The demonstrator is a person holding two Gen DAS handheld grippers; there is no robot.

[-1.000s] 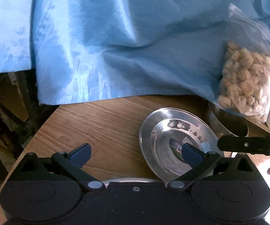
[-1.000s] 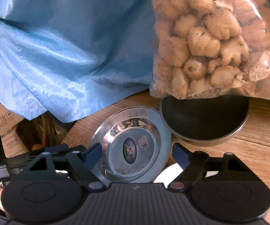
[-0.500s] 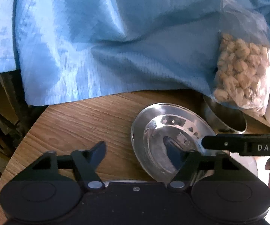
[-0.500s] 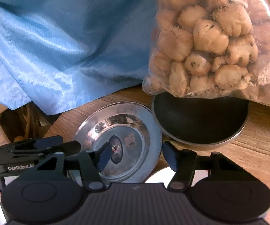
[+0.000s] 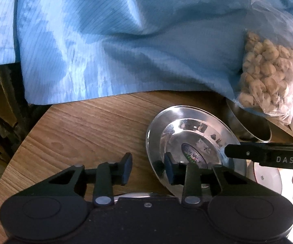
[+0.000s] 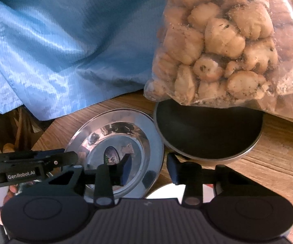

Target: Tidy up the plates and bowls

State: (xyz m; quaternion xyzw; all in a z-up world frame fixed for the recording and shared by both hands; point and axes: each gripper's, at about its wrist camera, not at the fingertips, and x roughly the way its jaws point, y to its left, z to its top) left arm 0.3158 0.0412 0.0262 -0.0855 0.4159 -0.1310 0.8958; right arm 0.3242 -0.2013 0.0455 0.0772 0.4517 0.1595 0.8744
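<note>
A shiny steel plate (image 5: 195,130) (image 6: 146,134) with a sticker in its middle lies on the wooden table (image 5: 89,126). My left gripper (image 5: 148,168) straddles its left rim, one finger over the dish and one outside; its jaws are closing and the pads stand apart from the rim. My right gripper (image 6: 148,168) straddles the opposite rim the same way, jaws closing, with a gap at both pads. Each gripper shows in the other's view: the right gripper (image 5: 248,152) and the left gripper (image 6: 34,162). Behind the plate stands a steel bowl (image 6: 207,136) (image 5: 250,126) with a dark inside.
A clear bag of beige lumps (image 6: 217,40) (image 5: 268,71) rests on the bowl's far rim. Blue cloth (image 5: 116,40) drapes over the back of the table. A white plate (image 6: 166,191) (image 5: 266,174) lies close under my right gripper. The table's edge (image 5: 22,142) drops off at left.
Both grippers' jaws have narrowed from wide to a small gap. The steel plate's rims now sit between the fingers of each. The hands have hardly shifted.
</note>
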